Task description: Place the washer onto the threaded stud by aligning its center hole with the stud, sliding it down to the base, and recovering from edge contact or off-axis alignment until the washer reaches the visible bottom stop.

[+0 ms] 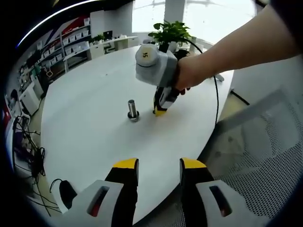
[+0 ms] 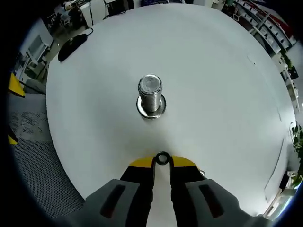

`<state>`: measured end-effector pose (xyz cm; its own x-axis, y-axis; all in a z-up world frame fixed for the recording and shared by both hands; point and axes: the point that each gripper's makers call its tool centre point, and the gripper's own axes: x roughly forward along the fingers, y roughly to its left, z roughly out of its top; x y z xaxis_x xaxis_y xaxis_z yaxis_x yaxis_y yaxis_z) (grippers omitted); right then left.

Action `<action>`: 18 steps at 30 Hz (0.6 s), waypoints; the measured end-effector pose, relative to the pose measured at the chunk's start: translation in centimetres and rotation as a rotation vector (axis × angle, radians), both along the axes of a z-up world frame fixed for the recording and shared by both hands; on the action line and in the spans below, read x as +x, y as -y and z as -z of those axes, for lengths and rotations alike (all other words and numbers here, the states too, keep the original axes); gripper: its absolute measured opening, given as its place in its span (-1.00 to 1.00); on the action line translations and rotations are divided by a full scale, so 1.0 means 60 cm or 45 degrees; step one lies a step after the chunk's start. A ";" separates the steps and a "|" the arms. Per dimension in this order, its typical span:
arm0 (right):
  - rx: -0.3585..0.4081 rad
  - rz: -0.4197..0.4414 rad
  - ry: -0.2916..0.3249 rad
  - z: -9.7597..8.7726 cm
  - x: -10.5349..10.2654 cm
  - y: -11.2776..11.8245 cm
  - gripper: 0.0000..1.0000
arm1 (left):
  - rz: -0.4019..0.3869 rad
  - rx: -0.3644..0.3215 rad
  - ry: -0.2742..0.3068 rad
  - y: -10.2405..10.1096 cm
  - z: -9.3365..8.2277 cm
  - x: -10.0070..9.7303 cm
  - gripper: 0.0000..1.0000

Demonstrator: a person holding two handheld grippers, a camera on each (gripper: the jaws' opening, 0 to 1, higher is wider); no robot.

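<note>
In the right gripper view, the right gripper is pinching the washer between its yellow-tipped fingers, which are standing nearly closed with only a thin slit showing below the ring. The washer is sitting at the very tips, its center hole facing the camera. Beyond the tips, the threaded stud is standing upright on its wider base flange, well apart from the washer, with bare white desk lying between them.

In the left gripper view, the left gripper is holding nothing; its fingers are standing apart with a clear gap, hovering over the near edge of the desk. Farther out, the stud is rising from the desk surface, and just beside it a person's hand is gripping the right gripper, whose yellow tips are pointing down at the desk near the stud. Behind the stud, a potted plant is sitting at the far edge of the desk, and shelves are lining the wall beyond.
</note>
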<state>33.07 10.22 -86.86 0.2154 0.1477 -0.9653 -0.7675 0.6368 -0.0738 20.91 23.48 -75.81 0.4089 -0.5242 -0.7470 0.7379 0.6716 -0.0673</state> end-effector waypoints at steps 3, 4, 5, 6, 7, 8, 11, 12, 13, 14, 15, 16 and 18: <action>0.016 0.005 0.011 -0.001 -0.004 0.000 -0.71 | 0.002 0.002 -0.001 0.000 0.001 -0.001 -0.34; 0.020 0.005 0.017 -0.002 -0.006 -0.001 -0.71 | 0.001 0.002 -0.001 0.000 0.001 -0.001 -0.34; 0.027 0.013 0.020 -0.003 -0.008 -0.001 -0.71 | 0.001 0.002 -0.001 0.000 0.000 -0.001 -0.34; 0.032 0.019 0.019 -0.003 -0.009 -0.001 -0.71 | 0.001 0.002 -0.001 0.000 0.000 -0.001 -0.35; 0.037 0.025 0.016 -0.003 -0.010 0.000 -0.72 | 0.002 0.002 -0.001 0.000 0.000 -0.001 -0.35; 0.044 0.041 0.005 -0.002 -0.012 0.003 -0.72 | 0.002 0.002 0.000 0.000 0.000 0.000 -0.35; 0.046 0.047 -0.008 -0.001 -0.019 0.009 -0.72 | 0.005 0.006 -0.001 0.000 0.001 -0.001 -0.35; 0.046 0.049 -0.010 -0.001 -0.021 0.009 -0.72 | 0.005 0.007 0.000 0.000 0.001 -0.001 -0.35; 0.053 0.062 -0.013 0.000 -0.025 0.013 -0.72 | 0.005 0.007 0.000 0.000 0.001 -0.001 -0.35; 0.053 0.069 -0.015 0.000 -0.026 0.016 -0.72 | 0.004 0.006 0.000 0.000 0.001 -0.001 -0.35; 0.052 0.077 -0.020 0.000 -0.029 0.021 -0.72 | 0.003 0.006 0.001 0.000 0.001 0.000 -0.35; 0.049 0.082 -0.022 0.000 -0.030 0.025 -0.72 | 0.002 0.005 0.001 0.000 0.001 0.000 -0.35; 0.044 0.089 -0.021 -0.001 -0.033 0.034 -0.72 | 0.000 0.002 0.000 0.000 0.000 0.001 -0.34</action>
